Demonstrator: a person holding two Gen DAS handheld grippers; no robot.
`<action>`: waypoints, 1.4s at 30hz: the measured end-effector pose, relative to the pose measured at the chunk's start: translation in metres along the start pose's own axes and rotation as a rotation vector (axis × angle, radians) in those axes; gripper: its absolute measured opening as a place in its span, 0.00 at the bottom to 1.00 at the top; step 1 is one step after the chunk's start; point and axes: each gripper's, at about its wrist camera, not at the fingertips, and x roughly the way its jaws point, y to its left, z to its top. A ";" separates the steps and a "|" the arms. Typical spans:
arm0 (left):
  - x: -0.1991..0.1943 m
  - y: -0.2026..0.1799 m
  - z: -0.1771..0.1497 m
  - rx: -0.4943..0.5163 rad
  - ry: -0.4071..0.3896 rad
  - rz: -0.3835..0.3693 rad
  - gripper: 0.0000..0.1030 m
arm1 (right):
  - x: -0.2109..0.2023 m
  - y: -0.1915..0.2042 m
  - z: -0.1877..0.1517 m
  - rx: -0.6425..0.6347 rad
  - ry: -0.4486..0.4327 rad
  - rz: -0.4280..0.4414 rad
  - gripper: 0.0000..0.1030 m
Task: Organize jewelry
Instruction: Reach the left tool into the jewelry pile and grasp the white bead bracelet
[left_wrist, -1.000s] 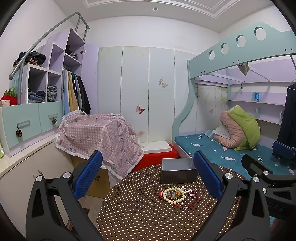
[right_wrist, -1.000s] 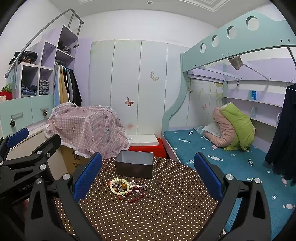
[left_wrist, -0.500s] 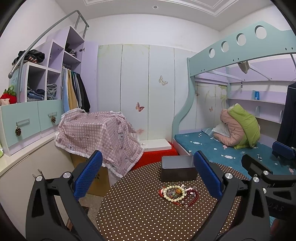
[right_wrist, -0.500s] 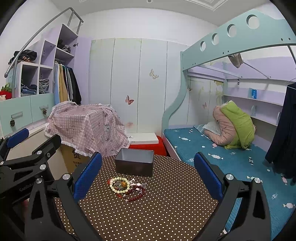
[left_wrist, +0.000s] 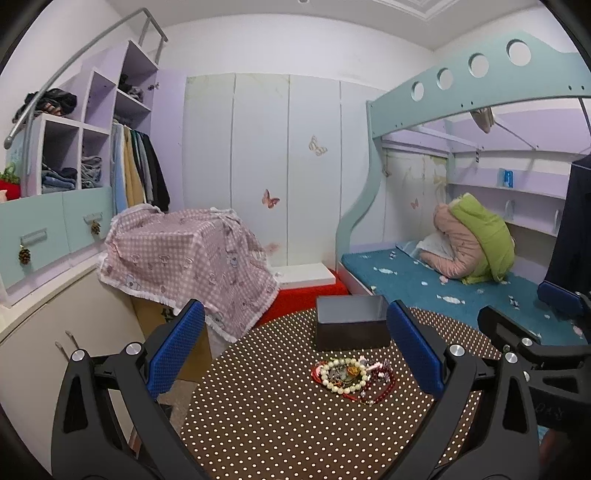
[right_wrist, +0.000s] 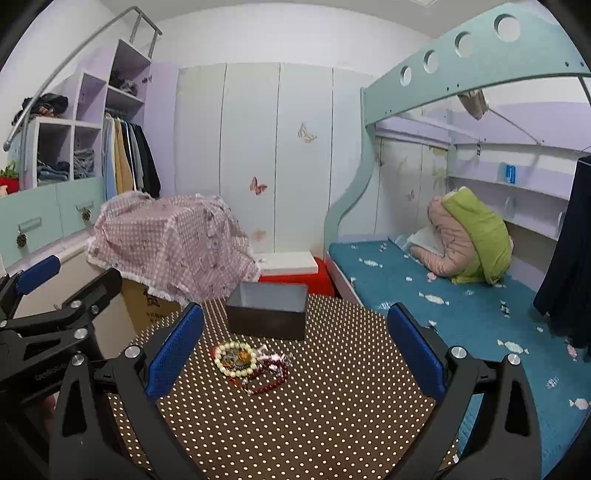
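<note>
A heap of jewelry lies on the round dotted table (left_wrist: 266, 424): a cream bead bracelet (left_wrist: 343, 376), a dark red bead string (left_wrist: 376, 393) and small pieces tangled with them. Behind it stands an open dark box (left_wrist: 351, 326) with a grey inside. The right wrist view shows the same bracelet (right_wrist: 236, 360), red string (right_wrist: 267, 382) and box (right_wrist: 267, 310). My left gripper (left_wrist: 295, 354) is open and empty, held above the table short of the heap. My right gripper (right_wrist: 295, 354) is open and empty, to the right of the heap.
A pink checked cloth (left_wrist: 184, 258) covers a cardboard box left of the table. A red box with a white lid (left_wrist: 306, 284) sits behind. A bunk bed with a teal mattress (left_wrist: 424, 280) is on the right. Cabinets and shelves (left_wrist: 55, 221) line the left wall.
Both views have tilted slightly downward, so the table and the jewelry heap sit a little lower and nearer. Both grippers stay open.
</note>
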 end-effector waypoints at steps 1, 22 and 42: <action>0.005 0.001 -0.003 0.001 0.015 -0.007 0.96 | 0.003 -0.001 -0.002 -0.001 0.008 -0.002 0.93; 0.202 0.010 -0.102 -0.035 0.589 -0.150 0.89 | 0.124 -0.032 -0.062 0.051 0.379 0.025 0.93; 0.249 -0.009 -0.109 -0.019 0.673 -0.202 0.30 | 0.151 -0.052 -0.070 0.079 0.438 0.063 0.93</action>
